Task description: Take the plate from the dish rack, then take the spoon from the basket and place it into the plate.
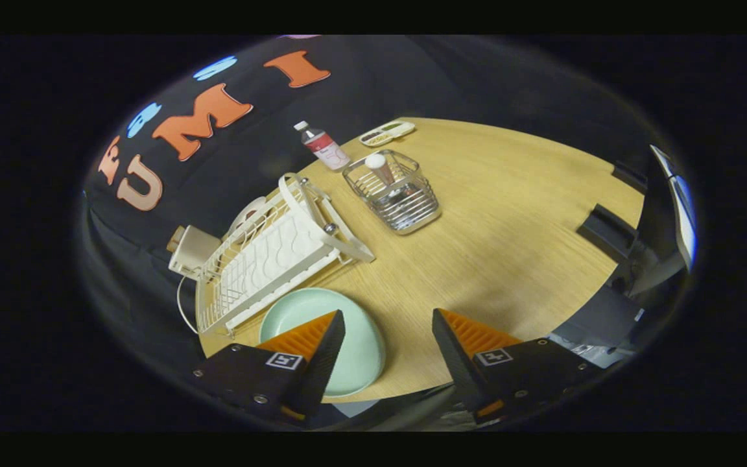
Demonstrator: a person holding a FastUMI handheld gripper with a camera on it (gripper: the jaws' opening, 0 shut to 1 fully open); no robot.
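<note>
- Held above the near edge of the worktop, the claw has its two fingers spread wide apart and nothing between them but bare wood.
- Pale wood-grain covers the worktop from edge to edge, and black cloth hangs as the booth wall behind it on the far side.
- Furthest left, a small cream box with a thin cord sits at the worktop's edge, touching the end of the dish rack.
- This white wire dish rack runs back from near the left finger toward the wall, with a ribbed white tray inside and a pale handle arching over its far end.
- Just in front of the rack lies the pale green plate, flat on the wood near the front edge; the left finger overlaps it in view, and I cannot tell whether they touch.
- Beyond the rack, near the wall, a small bottle with a white cap and red label stands beside a shallow white tray.
- Right of the bottle, ahead of the fingers, is the wire basket, and the spoon stands in it with its pale rounded end up.
- Off the right side of the worktop stand dark pieces of equipment and a lit screen seen edge-on.
</note>
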